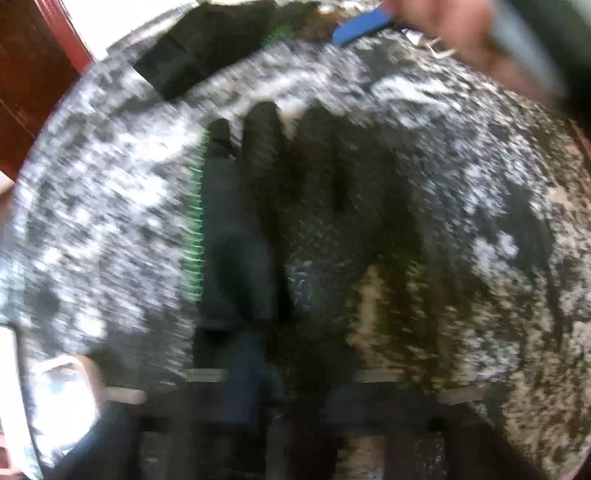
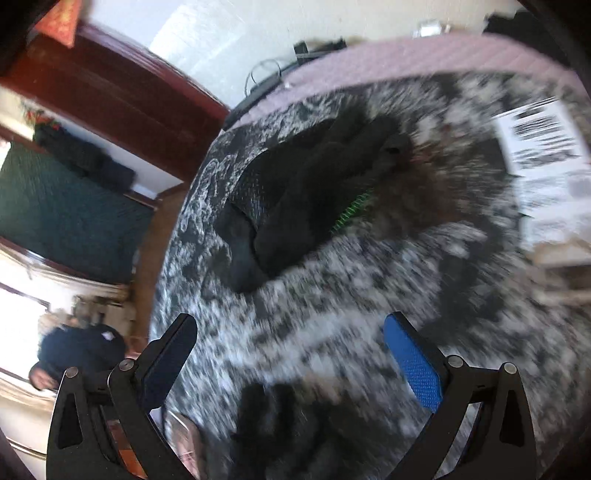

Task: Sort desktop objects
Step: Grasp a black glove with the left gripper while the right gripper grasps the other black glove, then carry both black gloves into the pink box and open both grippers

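Observation:
Both views are blurred by motion. In the left wrist view a black glove with a green-edged cuff [image 1: 258, 221] lies on the speckled black-and-white table [image 1: 110, 221], right in front of my left gripper [image 1: 291, 398], whose dark fingers blend into the glove; I cannot tell whether it is open or shut. A second black glove [image 1: 207, 48] lies at the far edge. In the right wrist view my right gripper [image 2: 291, 354] is open and empty above the table [image 2: 332, 314]. The far black glove [image 2: 306, 192] lies ahead of it. The near glove's fingers [image 2: 266, 424] show between the jaws at the bottom.
A white printed sheet [image 2: 543, 147] lies at the table's right side. A pink mat or cloth [image 2: 406, 59] with cables borders the far edge. A white object [image 1: 62, 398] sits at the table's near left. My right gripper's blue pad [image 1: 362, 26] and the hand holding it show at top.

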